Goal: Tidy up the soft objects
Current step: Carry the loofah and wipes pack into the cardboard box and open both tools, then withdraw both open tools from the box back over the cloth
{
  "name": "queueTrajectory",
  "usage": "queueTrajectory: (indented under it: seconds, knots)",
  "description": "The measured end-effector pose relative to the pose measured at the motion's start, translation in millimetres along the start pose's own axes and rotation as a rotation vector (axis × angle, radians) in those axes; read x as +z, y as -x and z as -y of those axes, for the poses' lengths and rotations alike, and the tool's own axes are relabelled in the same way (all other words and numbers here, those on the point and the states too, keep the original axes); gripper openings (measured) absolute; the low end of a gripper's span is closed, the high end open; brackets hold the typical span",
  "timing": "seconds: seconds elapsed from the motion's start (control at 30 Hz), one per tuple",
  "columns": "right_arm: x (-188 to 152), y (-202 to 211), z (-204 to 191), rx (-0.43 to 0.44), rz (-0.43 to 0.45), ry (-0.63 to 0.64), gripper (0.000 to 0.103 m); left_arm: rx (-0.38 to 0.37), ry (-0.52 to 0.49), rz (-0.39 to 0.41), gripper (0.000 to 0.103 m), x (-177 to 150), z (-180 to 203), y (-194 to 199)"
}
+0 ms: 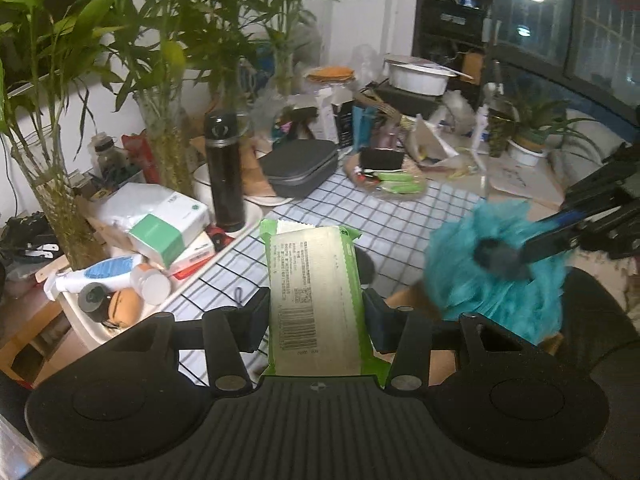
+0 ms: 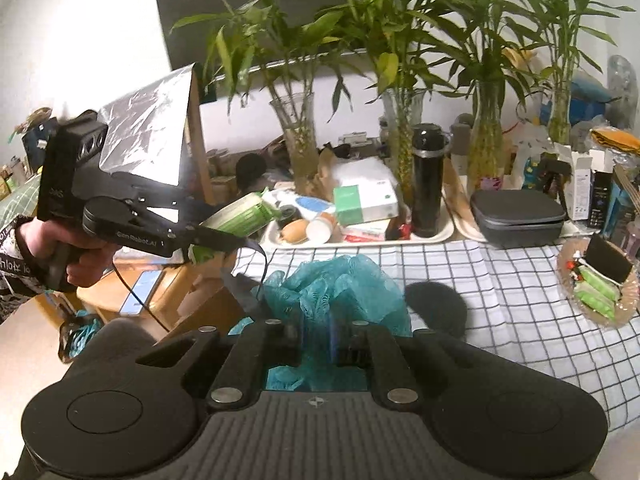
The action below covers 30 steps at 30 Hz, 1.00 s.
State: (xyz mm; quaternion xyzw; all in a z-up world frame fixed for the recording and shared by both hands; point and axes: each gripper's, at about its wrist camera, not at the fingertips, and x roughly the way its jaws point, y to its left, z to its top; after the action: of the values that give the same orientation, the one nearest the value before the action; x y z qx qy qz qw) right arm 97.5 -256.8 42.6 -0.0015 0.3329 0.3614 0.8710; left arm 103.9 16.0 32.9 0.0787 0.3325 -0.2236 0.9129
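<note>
Clamped in the left claw point(image 1: 316, 312), a green-and-white plastic tissue pack point(image 1: 314, 292) points lengthwise away; the right claw point(image 2: 318, 346) pinches a teal mesh bath pouf point(image 2: 340, 284) — both above the checked table point(image 2: 500, 280), black flask point(image 1: 225, 176) beyond.

Count: two grippers, left gripper point(image 1: 316, 312) fingers pinching one green tissue pack point(image 1: 314, 292), right gripper point(image 2: 318, 346) fingers nipping one teal mesh pouf point(image 2: 340, 284); beyond the fingertips, one black flask point(image 1: 224, 174), one grey case point(image 1: 302, 170).
</note>
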Motion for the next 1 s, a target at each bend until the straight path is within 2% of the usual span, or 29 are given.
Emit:
queueTrajectory:
  seconds: [0.37,0.53,0.57,0.6,0.63,0.67,0.7,0.73,0.77,0.8,0.9,1.0]
  knots:
    - [-15.6,-14.6,-19.4,-0.05,-0.136,0.021,0.013,0.011,0.006,-0.065,0.048,-22.0,26.5,-3.9]
    - [-17.7,-26.5,-21.7,-0.062,-0.199,0.021,0.015,0.027,0.012,-0.136,0.048,-31.9,37.8,-9.2]
    - [-18.4,-28.7,-21.4,-0.065,-0.212,0.018,0.021,0.029,0.012,-0.151,0.048,-33.1,39.4,-10.0]
    - [-19.1,-30.1,-20.5,-0.066,-0.216,0.012,0.032,0.032,0.017,-0.149,0.048,-34.6,39.8,-8.7]
    - [-19.8,-31.0,-19.5,-0.064,-0.219,0.006,0.037,0.034,0.031,-0.144,0.049,-35.9,39.5,-6.9]
    - [-20.5,-31.8,-18.6,-0.064,-0.224,0.0,0.051,0.032,0.047,-0.146,0.05,-36.2,38.0,-5.7]
    - [-21.7,-32.1,-18.1,-0.072,-0.228,-0.003,0.067,0.034,0.062,-0.148,0.056,-36.2,37.2,-4.7]
    - [-23.0,-32.1,-18.4,-0.085,-0.228,-0.001,0.075,0.045,0.08,-0.148,0.07,-36.3,35.5,-3.4]
    - [-24.0,-32.2,-18.9,-0.101,-0.228,0.006,0.089,0.064,0.09,-0.141,0.074,-36.5,34.6,-1.5]
    - [-25.1,-32.1,-20.0,-0.118,-0.225,0.015,0.097,0.083,0.101,-0.132,0.076,-36.3,34.2,0.7]
    - [-26.9,-31.3,-22.3,-0.158,-0.224,0.022,0.103,0.133,0.128,-0.126,0.077,-36.6,32.6,6.2]
    - [-28.2,-30.9,-22.0,-0.195,-0.225,0.028,0.103,0.18,0.13,-0.125,0.077,-35.9,33.4,9.0]
